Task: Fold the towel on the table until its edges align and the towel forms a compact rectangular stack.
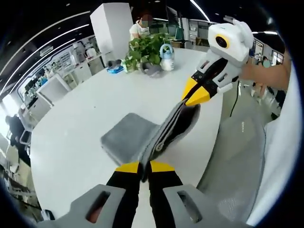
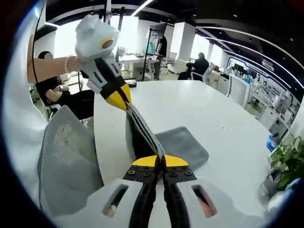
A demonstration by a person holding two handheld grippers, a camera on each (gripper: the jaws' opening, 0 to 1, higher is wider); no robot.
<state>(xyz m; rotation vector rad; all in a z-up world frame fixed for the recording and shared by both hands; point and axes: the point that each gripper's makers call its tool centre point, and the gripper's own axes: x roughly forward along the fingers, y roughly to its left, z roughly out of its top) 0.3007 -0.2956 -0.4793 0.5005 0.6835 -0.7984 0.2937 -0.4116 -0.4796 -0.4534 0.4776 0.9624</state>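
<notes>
Both grippers, left [image 1: 145,167] and right [image 2: 160,161], have jaws clamped on the towel [image 1: 130,135] edge; soft, limp cloth, sagging onto the surface [image 1: 76,128], best held at corners.

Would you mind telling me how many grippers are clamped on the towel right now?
2: the left gripper pinches the gray towel at one end of its lifted edge, the right gripper at the other.
</notes>
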